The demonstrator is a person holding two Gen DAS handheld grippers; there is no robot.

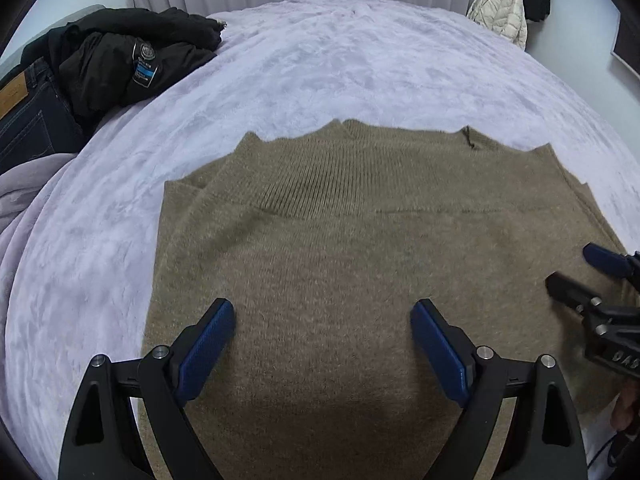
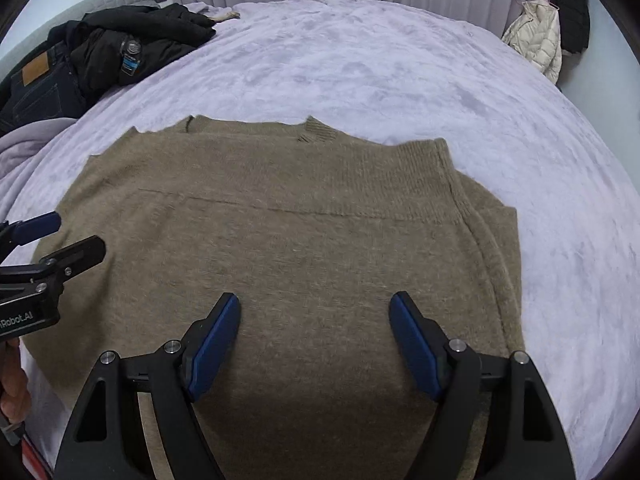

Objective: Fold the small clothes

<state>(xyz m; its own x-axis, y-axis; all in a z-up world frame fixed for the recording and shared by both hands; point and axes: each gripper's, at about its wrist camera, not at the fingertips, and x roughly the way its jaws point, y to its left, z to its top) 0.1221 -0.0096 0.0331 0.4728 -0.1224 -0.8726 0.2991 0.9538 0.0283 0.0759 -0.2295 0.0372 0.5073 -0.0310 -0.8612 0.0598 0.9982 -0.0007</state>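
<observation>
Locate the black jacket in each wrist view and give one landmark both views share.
Left wrist view: black jacket at upper left, heaped at the bed's edge above the jeans.
Right wrist view: black jacket at upper left too, smaller and nearer the top.
Shared landmark: the white puffer coat, hanging at upper right.

Bed point(image 1: 360, 64) covered by a pale lilac plush blanket point(image 2: 360, 64), its pile brushed into uneven patches. A brown knitted sweater point(image 1: 340, 240) lies flat on the near part of the blanket, partly folded, its ribbed band across the far edge. At the far left corner a crumpled black jacket point(image 1: 132, 52) with a sleeve badge rests on the blanket, touching dark blue jeans point(image 1: 28, 120) with a tan waistband patch. A grey-lilac cloth point(image 1: 24, 192) is bunched at the left edge.
</observation>
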